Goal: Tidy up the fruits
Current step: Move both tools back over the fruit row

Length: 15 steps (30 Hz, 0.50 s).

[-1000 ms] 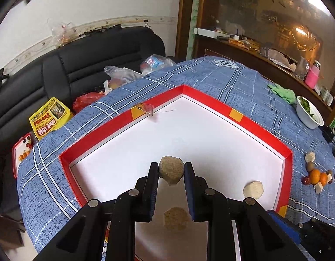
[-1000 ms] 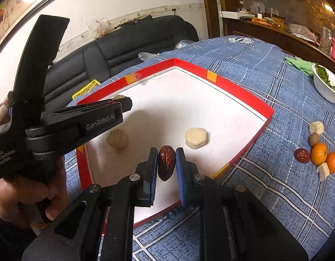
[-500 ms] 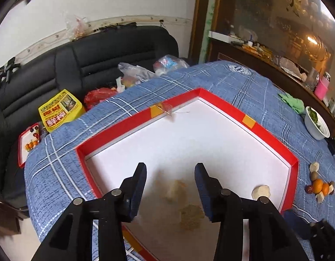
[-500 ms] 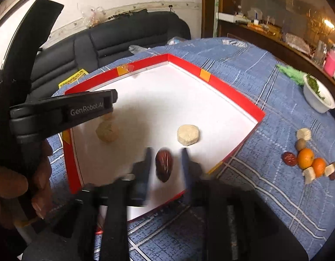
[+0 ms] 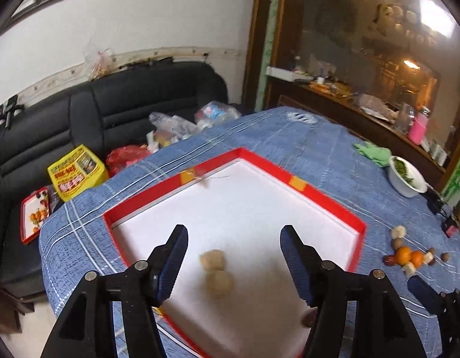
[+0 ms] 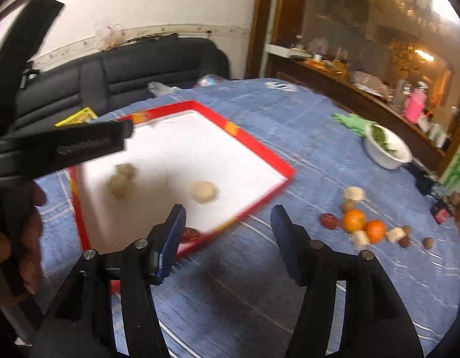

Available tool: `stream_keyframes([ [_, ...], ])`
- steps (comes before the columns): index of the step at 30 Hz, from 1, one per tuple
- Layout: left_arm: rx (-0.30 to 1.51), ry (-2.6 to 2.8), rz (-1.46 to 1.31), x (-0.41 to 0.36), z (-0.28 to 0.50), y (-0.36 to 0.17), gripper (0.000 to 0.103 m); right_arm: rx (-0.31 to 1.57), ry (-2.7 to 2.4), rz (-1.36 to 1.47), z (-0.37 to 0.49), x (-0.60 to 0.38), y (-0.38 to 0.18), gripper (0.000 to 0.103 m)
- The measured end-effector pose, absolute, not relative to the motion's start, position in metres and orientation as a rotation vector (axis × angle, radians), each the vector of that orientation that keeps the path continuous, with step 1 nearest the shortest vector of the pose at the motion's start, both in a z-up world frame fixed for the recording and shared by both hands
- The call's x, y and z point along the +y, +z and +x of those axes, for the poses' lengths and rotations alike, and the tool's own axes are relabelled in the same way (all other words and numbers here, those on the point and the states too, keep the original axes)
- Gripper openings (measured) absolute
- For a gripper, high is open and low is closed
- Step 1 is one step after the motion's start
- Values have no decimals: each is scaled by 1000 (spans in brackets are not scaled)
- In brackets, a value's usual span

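A red-rimmed white tray (image 5: 298, 182) (image 6: 259, 149) lies on the blue checked tablecloth. Two tan lumps (image 5: 215, 268) (image 6: 122, 177) lie side by side in it. A third pale lump (image 6: 204, 191) lies apart, and a dark red date (image 6: 189, 234) lies by the near rim. My left gripper (image 5: 233, 261) is open and empty above the two lumps. My right gripper (image 6: 227, 238) is open and empty above the tray's near corner. Loose fruits, with two oranges (image 6: 364, 225) (image 5: 409, 256), lie on the cloth to the right.
A white bowl of greens (image 5: 407, 177) (image 6: 385, 147) and a green cloth (image 5: 374, 152) are at the far right. A black sofa (image 5: 110, 104) with bags and a yellow box (image 5: 77, 173) stands behind the table. The left gripper's body (image 6: 65, 146) crosses the right view.
My left gripper opened and dropped its tan lump beside the other one. My right gripper opened and left the date in the tray. Both pulled back and up.
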<state>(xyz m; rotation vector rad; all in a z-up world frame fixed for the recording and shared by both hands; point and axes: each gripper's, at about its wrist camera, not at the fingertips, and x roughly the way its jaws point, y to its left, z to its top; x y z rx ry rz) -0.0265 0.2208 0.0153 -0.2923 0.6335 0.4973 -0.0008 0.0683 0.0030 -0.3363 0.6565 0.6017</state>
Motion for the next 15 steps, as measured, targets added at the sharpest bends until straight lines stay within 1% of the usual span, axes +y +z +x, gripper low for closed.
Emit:
stream_keyframes([
  [4, 632, 416, -250, 187, -22, 19, 66, 663, 517, -342, 1, 36, 4, 64],
  [8, 657, 311, -191, 150, -13, 16, 67, 724, 439, -314, 11, -14, -3, 64],
  [15, 720, 151, -96, 82, 8, -4, 67, 859, 266, -118, 41, -132, -27, 64],
])
